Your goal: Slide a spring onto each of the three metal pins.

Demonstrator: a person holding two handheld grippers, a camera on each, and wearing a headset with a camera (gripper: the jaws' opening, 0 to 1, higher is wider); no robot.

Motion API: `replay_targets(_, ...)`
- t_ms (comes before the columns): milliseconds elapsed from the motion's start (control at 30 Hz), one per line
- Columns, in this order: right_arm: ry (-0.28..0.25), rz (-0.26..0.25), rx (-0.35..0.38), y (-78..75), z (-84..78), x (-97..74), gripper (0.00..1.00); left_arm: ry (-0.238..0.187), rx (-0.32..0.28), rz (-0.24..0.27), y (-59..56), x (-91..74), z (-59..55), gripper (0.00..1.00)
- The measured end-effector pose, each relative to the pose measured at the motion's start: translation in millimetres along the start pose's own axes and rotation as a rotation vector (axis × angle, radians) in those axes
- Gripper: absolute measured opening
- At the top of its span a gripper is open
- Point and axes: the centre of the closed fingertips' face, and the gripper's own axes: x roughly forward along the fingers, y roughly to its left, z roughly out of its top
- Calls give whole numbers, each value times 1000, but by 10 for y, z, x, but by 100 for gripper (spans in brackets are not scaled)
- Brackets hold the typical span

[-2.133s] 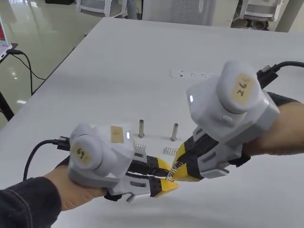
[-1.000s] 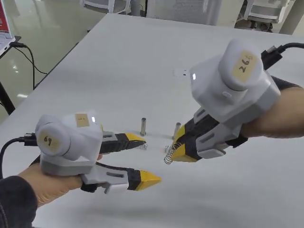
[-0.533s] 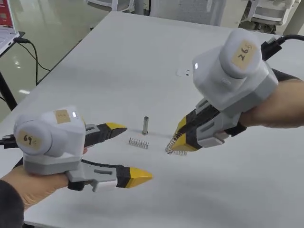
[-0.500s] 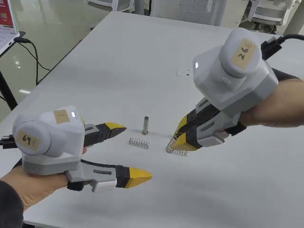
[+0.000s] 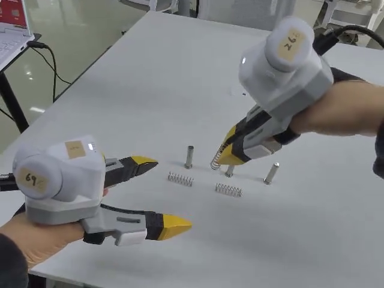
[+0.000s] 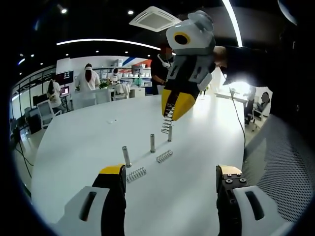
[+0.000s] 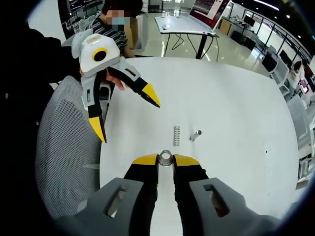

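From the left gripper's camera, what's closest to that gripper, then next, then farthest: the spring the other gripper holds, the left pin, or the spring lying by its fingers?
1. The lying spring, just ahead of the left gripper.
2. The left pin, standing right behind that spring.
3. The held spring, high up in the right gripper.

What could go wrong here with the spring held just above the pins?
The spring sticks out at a slant from the right gripper, so it could catch on the middle pin and slip free. That pin could be knocked over; the open left gripper is not steadying it.
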Motion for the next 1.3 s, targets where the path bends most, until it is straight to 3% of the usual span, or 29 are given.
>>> replay_targets(300, 22, -11, 4, -234, 81, 112, 12, -9, -6, 7, -3, -20, 4, 74)
replay_targets(700, 50, -31, 12, -588, 152, 394, 13, -8, -16, 14, 9, -58, -17, 74)
replay_targets(1233, 69, -30, 29, -711, 149, 687, 13, -2, -40, 15, 32, -51, -88, 74)
replay_targets(1300, 73, -21, 31, -658, 146, 691, 13, -1, -43, 15, 37, -52, -98, 73)
